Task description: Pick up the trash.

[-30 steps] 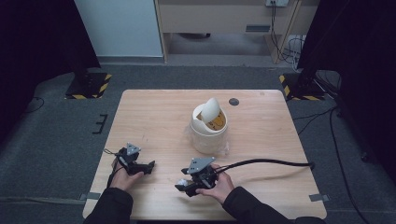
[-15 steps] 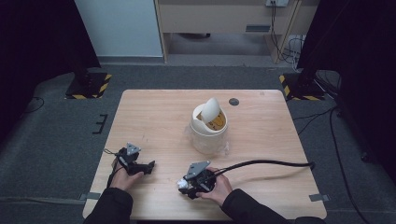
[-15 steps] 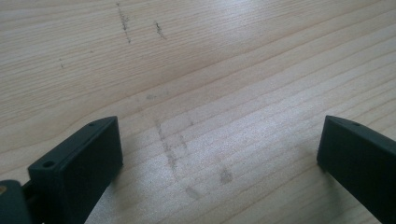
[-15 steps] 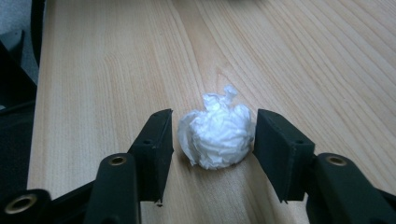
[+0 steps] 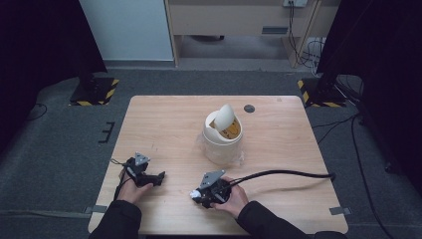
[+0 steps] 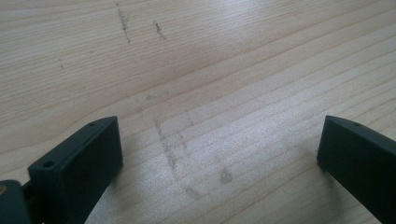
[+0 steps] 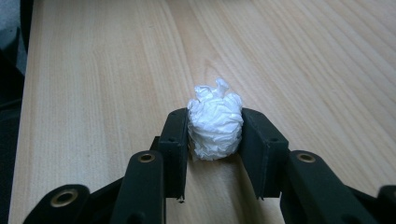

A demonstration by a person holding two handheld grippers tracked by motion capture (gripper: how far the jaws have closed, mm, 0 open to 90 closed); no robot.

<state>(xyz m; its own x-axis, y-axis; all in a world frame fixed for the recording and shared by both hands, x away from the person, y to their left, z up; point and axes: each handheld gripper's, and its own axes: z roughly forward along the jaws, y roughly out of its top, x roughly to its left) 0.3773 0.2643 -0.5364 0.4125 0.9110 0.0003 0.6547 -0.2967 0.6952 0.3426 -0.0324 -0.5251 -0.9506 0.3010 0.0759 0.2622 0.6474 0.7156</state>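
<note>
The right gripper (image 7: 215,133) has just closed its jaws on the crumpled white paper ball (image 7: 215,125) near the light wooden table's (image 5: 164,124) front edge. Pickup appears secured; lift-off unclear. The left gripper (image 6: 219,154) stands open, empty, front-left.

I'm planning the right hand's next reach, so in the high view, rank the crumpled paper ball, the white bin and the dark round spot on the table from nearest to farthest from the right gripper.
From the right gripper:
1. Crumpled paper ball, pinched between its jaws at the table's near edge.
2. White bin, mid-table, beyond the gripper.
3. Dark round spot, near the far edge, behind the bin.
</note>
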